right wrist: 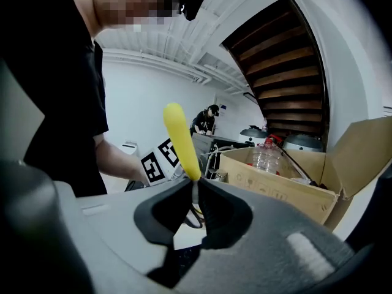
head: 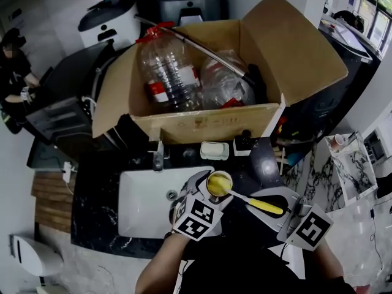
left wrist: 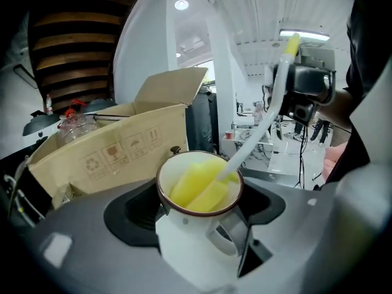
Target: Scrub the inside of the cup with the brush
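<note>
A white cup with a dark rim and a handle stands upright between the jaws of my left gripper, which is shut on it. In the head view the cup hangs over the right end of the sink. A brush with a yellow sponge head fills the cup's inside; its white stem rises to the right. My right gripper is shut on the brush's yellow handle, also seen as the handle in the head view.
A white sink with a tap is set in a dark marble counter. Behind it stands an open cardboard box holding plastic bottles. A soap dish lies by the box. A person sits at far left.
</note>
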Tool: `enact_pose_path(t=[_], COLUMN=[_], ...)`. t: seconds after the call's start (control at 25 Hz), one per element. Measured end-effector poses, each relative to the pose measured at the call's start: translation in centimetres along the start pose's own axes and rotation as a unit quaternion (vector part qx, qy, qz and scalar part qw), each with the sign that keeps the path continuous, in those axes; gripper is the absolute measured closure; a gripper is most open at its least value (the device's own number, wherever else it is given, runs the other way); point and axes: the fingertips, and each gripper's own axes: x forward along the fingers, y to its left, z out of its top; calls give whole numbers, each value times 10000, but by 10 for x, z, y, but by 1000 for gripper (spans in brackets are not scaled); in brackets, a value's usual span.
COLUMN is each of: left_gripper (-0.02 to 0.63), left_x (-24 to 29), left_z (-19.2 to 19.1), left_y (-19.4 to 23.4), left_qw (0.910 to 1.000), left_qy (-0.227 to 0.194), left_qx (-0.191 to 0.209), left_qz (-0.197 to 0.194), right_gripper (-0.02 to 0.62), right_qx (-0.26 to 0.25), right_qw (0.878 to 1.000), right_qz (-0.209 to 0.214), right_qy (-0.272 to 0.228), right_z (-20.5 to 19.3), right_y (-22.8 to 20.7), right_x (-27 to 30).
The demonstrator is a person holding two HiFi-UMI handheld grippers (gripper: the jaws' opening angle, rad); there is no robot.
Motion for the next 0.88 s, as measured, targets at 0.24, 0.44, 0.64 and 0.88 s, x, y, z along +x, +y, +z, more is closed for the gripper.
enact_pose_path(t=[0.24,0.44,0.64,0.88], left_gripper=[194,195,195,195], left_x=[3,8,12,14], left_z=[-4,-7,-8,-14], left_y=[0,-21,-27,-24], left_qw=[9997,9967,9963,9940], left_qy=[151,251,311,503], left_qx=[164,751,746,960], left_qz=[140,-165,-279,-133], right_gripper=[554,554,558,555], right_qx=[207,364,317,-427], right_qw=[9991,9968,9953,9961], right_qz=[147,94,-318,-561], right_qy=[-342,-711,-862,-525], right_z=[11,18,27,39], right_y=[10,3,-17,-14], right_x=[13,14,6,-5])
